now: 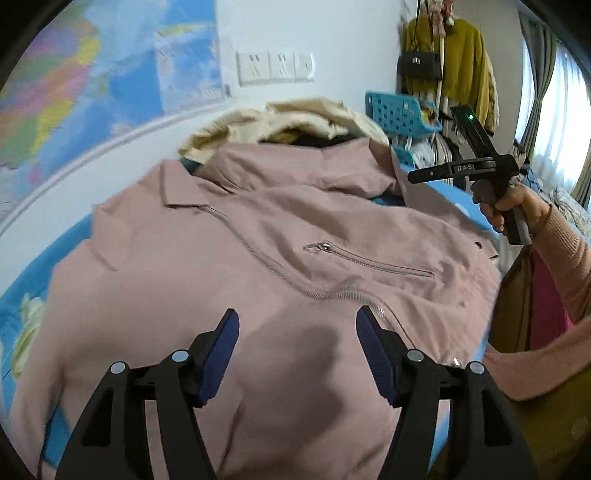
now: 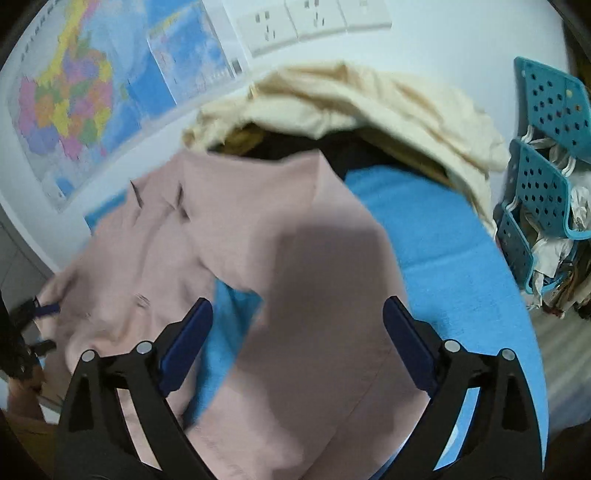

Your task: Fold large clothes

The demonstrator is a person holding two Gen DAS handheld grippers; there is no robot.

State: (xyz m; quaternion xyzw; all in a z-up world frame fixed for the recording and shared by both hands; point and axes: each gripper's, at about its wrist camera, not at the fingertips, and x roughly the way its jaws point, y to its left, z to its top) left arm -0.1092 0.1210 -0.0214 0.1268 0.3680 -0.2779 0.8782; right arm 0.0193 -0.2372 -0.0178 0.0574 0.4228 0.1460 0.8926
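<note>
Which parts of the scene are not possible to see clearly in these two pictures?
- Pink jacket: lower hem cut off by the bottom edge and the left tongs, left wrist view.
- Dark clothing under the cream garment: covered, right wrist view.
- Wall map: text blurred, too small.
- Blue baskets: contents jumbled, cut by the right edge.

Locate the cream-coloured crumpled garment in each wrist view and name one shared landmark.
Left wrist: cream-coloured crumpled garment upper centre, behind the pink zipped jacket.
Right wrist: it lies upper centre-right, beyond the jacket.
Shared landmark: white wall sockets.
</note>
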